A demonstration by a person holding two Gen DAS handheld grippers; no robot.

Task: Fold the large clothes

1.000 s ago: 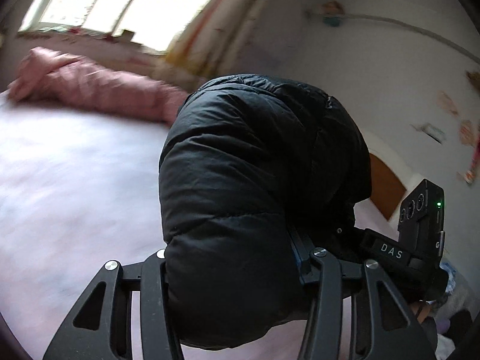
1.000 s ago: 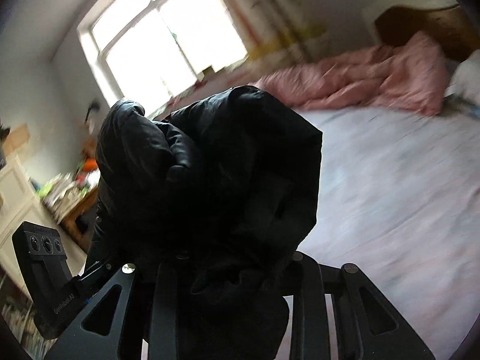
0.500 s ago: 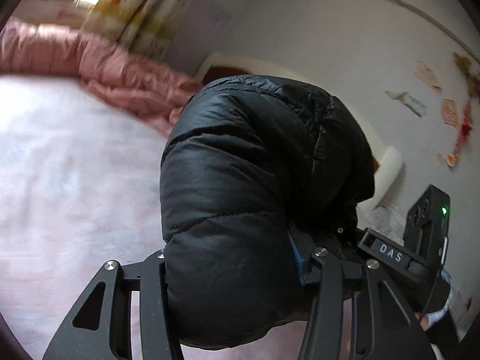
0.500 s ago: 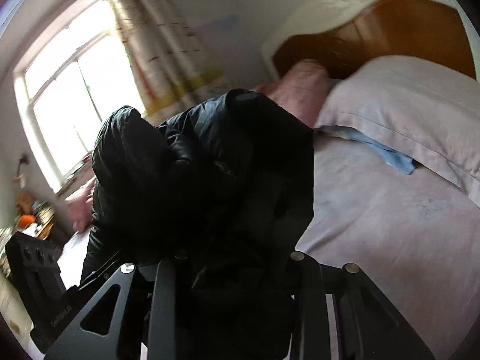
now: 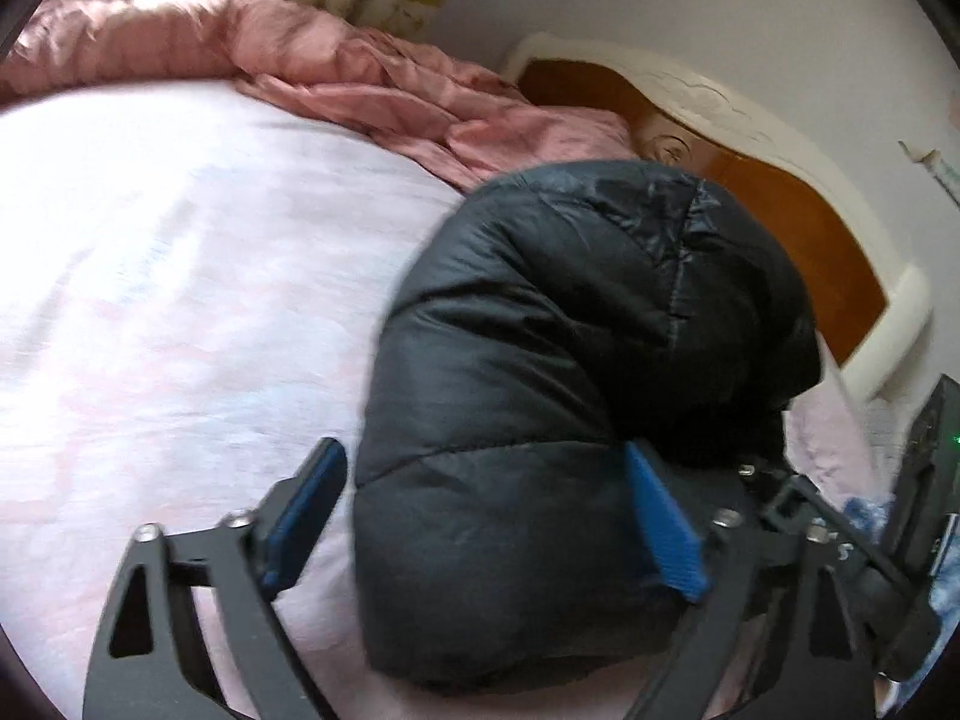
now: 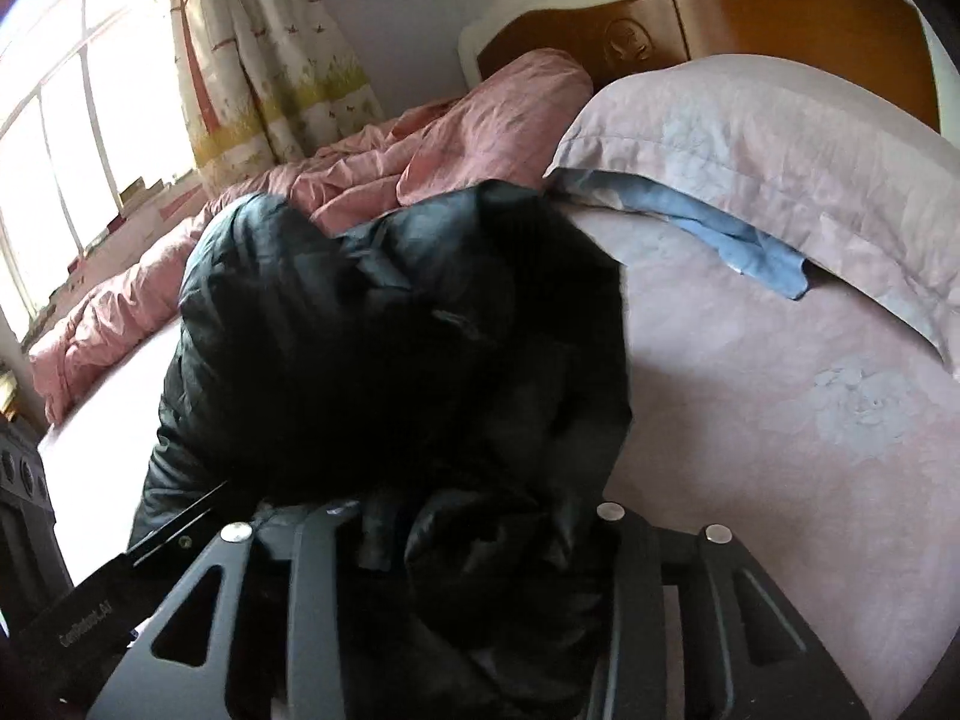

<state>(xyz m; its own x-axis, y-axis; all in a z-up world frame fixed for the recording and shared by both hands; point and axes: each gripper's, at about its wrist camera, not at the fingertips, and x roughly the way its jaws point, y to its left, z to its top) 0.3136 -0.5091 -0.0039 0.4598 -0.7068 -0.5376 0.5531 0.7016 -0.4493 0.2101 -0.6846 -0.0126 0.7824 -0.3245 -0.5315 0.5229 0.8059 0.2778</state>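
Here's the left gripper, and its jaws are spreading wide right now. The folded black puffer jacket sits between them: the left blue pad stands clear of the fabric with pale sheet showing in the gap, while the right blue pad is still against the jacket's side. No squeeze there. The bundle lies on the bed, on the pinkish sheet.

Over to the right gripper: its jaws are opening too, and the same dark jacket bulges up between the two fingers. The fabric fills the gap and hides the pads, so whether they still press on it I cannot tell.

Around the bundle: a rumpled pink duvet runs along the far left side of the bed towards the window. A pale pillow lies to the far right with a blue cloth poking out beneath it, just beside the jacket's far edge. Behind stands the wooden headboard, and a patterned curtain hangs at the window.
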